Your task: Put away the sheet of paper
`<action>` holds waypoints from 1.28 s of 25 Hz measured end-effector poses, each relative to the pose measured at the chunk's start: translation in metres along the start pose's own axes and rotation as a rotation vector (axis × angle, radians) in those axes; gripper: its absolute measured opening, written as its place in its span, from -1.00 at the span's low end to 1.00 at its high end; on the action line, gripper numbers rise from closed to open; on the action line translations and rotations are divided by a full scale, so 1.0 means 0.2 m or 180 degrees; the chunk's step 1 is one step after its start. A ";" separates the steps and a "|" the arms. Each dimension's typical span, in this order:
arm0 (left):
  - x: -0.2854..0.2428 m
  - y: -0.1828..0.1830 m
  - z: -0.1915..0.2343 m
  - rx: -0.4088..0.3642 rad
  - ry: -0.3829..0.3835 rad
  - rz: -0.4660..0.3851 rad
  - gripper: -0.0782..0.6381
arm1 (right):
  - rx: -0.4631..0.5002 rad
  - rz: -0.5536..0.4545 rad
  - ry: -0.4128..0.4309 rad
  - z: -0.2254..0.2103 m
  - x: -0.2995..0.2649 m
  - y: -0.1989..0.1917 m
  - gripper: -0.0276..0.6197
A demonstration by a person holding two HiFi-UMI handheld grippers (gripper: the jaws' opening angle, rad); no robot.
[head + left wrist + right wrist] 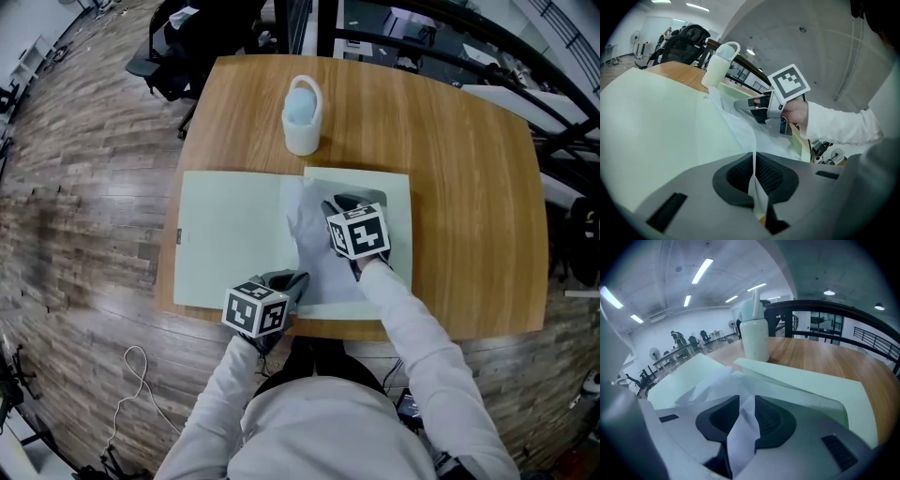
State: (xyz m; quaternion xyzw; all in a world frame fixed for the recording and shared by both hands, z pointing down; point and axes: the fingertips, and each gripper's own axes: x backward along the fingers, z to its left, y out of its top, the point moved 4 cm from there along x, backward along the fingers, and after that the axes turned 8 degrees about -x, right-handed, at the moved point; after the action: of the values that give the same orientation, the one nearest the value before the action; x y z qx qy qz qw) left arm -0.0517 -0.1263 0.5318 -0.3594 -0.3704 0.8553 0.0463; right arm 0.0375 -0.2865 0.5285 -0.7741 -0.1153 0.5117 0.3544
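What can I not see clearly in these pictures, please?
- Head view: how the right tool grips the sheet of paper; its marker cube covers the grip.
- Head view: the right half of the green folder, partly under the sheet.
- Head view: what the white jug holds, too small to tell.
- Left gripper view: the table, cut off below by the left tool.

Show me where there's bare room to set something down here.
Bare table runs right of the folder to the edge, and either side of the jug behind it. The folder's left leaf is free. Crowded: the right leaf, where the left gripper and right gripper pinch the sheet of paper.
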 end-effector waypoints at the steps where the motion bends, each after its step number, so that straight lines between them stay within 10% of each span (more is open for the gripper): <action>1: 0.00 0.00 0.01 0.0016 0.0017 -0.0001 -0.73 | 0.0018 -0.0054 0.0033 0.02 0.02 0.02 -0.53; 15: -0.02 0.01 0.01 0.0248 0.0139 0.0028 -0.73 | -0.0205 -0.0995 0.0373 0.06 0.55 0.18 -0.64; 32: -0.14 0.07 -0.05 0.0279 0.0169 0.0170 -0.73 | -0.0423 -0.1282 0.0136 -0.13 0.84 0.11 -0.66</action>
State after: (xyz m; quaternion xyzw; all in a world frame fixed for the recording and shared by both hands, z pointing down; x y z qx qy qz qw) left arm -0.0208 -0.1401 0.5340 -0.3894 -0.3215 0.8617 0.0490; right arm 0.1312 -0.2230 0.3995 -0.7678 -0.2937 0.4052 0.4000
